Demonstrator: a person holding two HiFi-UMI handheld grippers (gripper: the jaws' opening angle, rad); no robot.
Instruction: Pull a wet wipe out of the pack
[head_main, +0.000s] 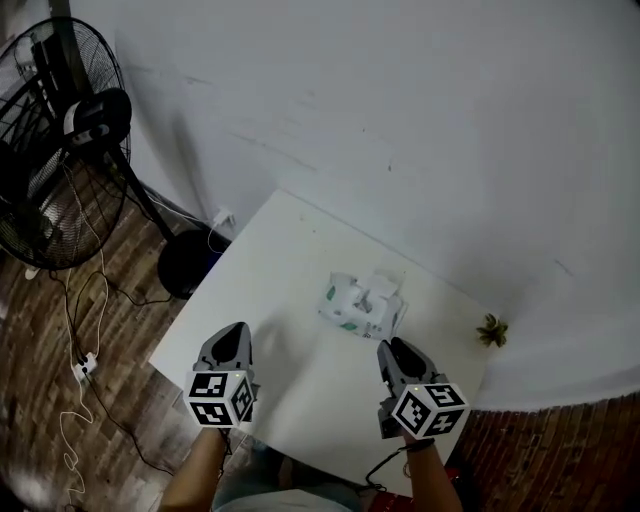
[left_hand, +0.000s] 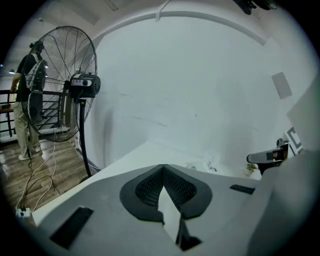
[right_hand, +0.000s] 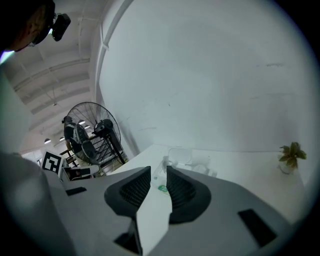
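The wet wipe pack (head_main: 362, 305) is white with green print and lies near the middle of the white table (head_main: 270, 270), its flap lifted. In the right gripper view the pack (right_hand: 182, 159) shows just beyond the jaws. In the left gripper view the pack (left_hand: 209, 165) is small and far to the right. My left gripper (head_main: 232, 343) hovers over the table's near left part, short of the pack, with its jaws closed tip to tip on nothing. My right gripper (head_main: 393, 350) hangs just short of the pack's right end, its jaws a little apart and empty.
A black standing fan (head_main: 60, 140) is on the wooden floor at the left, with cables (head_main: 85, 330) trailing from it. A small potted plant (head_main: 491, 330) sits at the table's far right corner. A white wall runs behind the table. A person (left_hand: 24, 95) stands behind the fan.
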